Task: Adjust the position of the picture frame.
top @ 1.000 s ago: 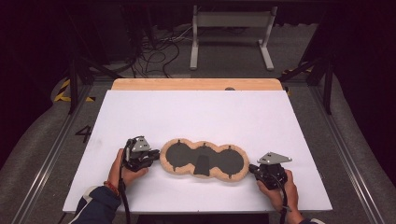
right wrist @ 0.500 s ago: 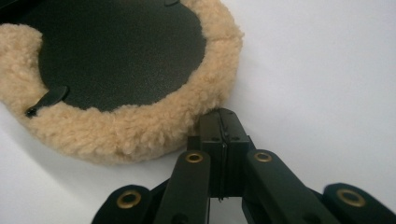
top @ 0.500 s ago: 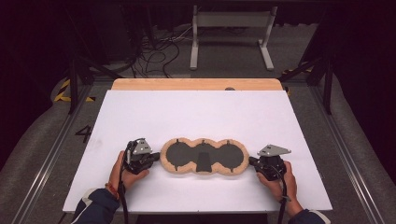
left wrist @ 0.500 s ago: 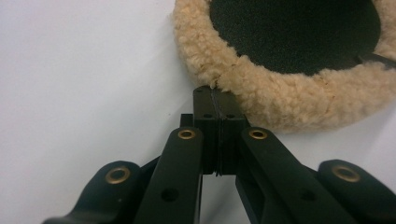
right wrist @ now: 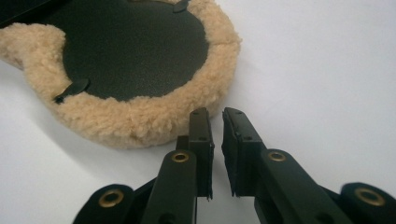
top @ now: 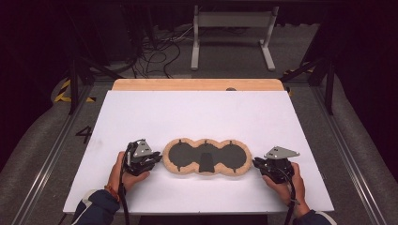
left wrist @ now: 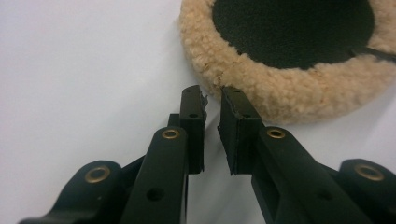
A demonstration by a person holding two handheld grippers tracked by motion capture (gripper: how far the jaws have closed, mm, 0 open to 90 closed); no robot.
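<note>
A three-lobed pad [top: 185,157] with a tan fleece rim and black centres lies flat near the front of the white table [top: 197,117]. My left gripper [top: 159,159] sits at its left end, held by a hand. In the left gripper view the pad's fleece rim [left wrist: 289,88] lies just past the left gripper [left wrist: 212,95]. My right gripper [top: 256,164] sits at the pad's right end, and its own view has the right gripper [right wrist: 215,116] beside the pad [right wrist: 135,51]. Both pairs of jaws have just been opening and stand a narrow gap apart, with nothing between them.
A wooden board [top: 197,84] edges the far side of the table. Beyond it on the floor stand a white metal frame [top: 232,33] and loose cables [top: 159,51]. Rails [top: 51,154] run along both sides of the table.
The pad was slightly skewed, its right end lower, and now lies level. Both hands have stayed at its ends.
</note>
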